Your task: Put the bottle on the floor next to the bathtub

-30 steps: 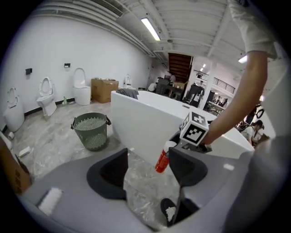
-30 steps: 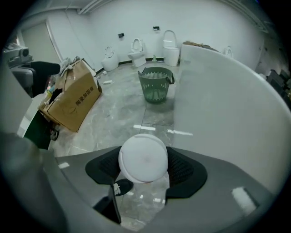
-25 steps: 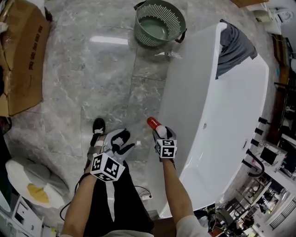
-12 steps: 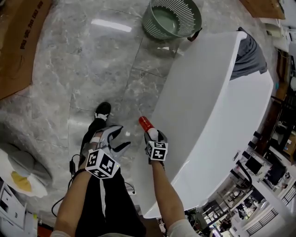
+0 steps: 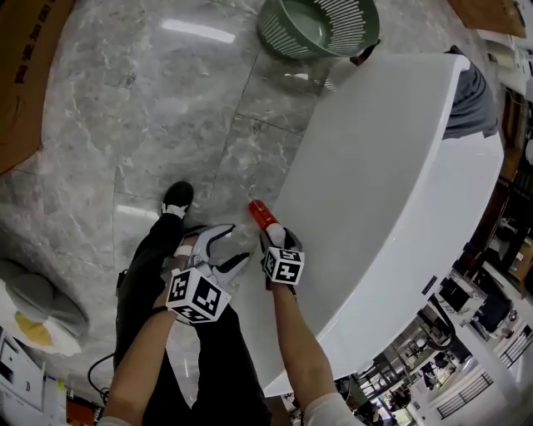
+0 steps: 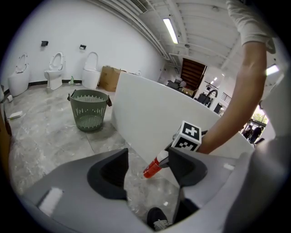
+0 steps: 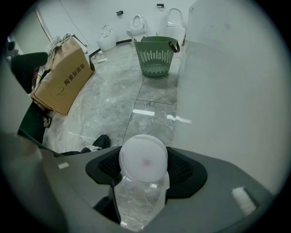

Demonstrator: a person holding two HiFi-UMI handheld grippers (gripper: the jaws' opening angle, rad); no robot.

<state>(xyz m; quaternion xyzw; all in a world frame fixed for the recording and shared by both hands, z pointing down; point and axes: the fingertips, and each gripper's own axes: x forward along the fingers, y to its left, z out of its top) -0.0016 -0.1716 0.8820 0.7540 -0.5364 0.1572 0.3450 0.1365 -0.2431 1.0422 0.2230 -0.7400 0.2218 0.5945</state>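
The bottle (image 5: 262,215) has a red end and a clear body. My right gripper (image 5: 271,236) is shut on it and holds it above the floor, close to the outer wall of the white bathtub (image 5: 375,166). In the right gripper view the bottle's round white end (image 7: 143,158) faces the camera between the jaws of the right gripper (image 7: 143,170). My left gripper (image 5: 223,252) is open and holds nothing, just left of the bottle. In the left gripper view the bottle's red end (image 6: 152,169) points down at the floor beyond the left gripper (image 6: 145,170).
A green slatted basket (image 5: 316,25) stands on the marble floor at the tub's far end. A cardboard box (image 7: 63,82) lies to the left. A person's black shoe (image 5: 177,198) is on the floor near the left gripper. Toilets (image 6: 54,70) line the far wall.
The head camera has swung, so the bathtub fills more of the view. Both grippers stay close together beside the tub wall, and the right one has kept hold of the bottle.
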